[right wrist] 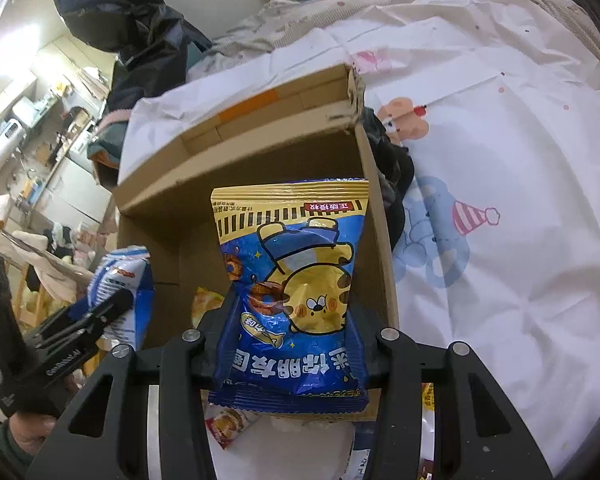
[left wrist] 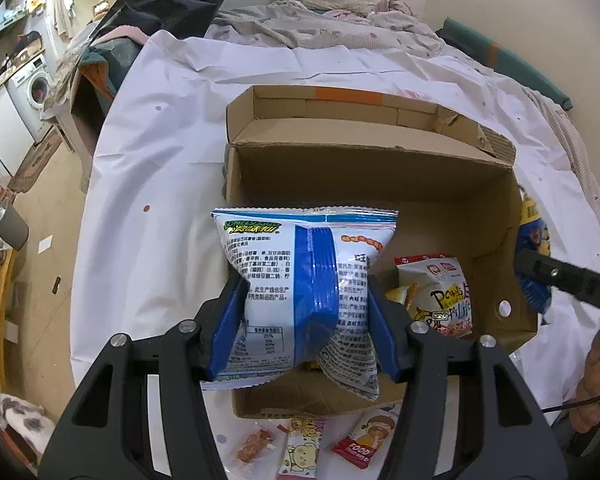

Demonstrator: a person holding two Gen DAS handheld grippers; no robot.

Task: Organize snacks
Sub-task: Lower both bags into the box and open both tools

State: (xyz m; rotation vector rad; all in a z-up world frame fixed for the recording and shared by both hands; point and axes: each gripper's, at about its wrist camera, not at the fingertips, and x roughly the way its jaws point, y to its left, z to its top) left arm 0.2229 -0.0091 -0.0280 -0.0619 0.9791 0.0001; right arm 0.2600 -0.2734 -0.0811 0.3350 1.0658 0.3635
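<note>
My left gripper (left wrist: 304,312) is shut on a white and blue puffed snack bag (left wrist: 300,292), held upright over the near left part of an open cardboard box (left wrist: 380,176). A white snack packet (left wrist: 444,292) lies inside the box at the right. In the right wrist view my right gripper (right wrist: 292,332) is shut on a blue and yellow snack bag with a cartoon tiger (right wrist: 296,276), held over the same box (right wrist: 172,196) near its right wall. The left gripper (right wrist: 112,308) with its bag (right wrist: 120,276) shows at the left there.
The box sits on a bed under a white sheet (left wrist: 160,168) with cartoon prints. Several small snack packets (left wrist: 304,448) lie on the sheet before the box's near wall. Crumpled bedding (left wrist: 324,20) lies behind. The bed's left edge drops to a floor (left wrist: 40,240).
</note>
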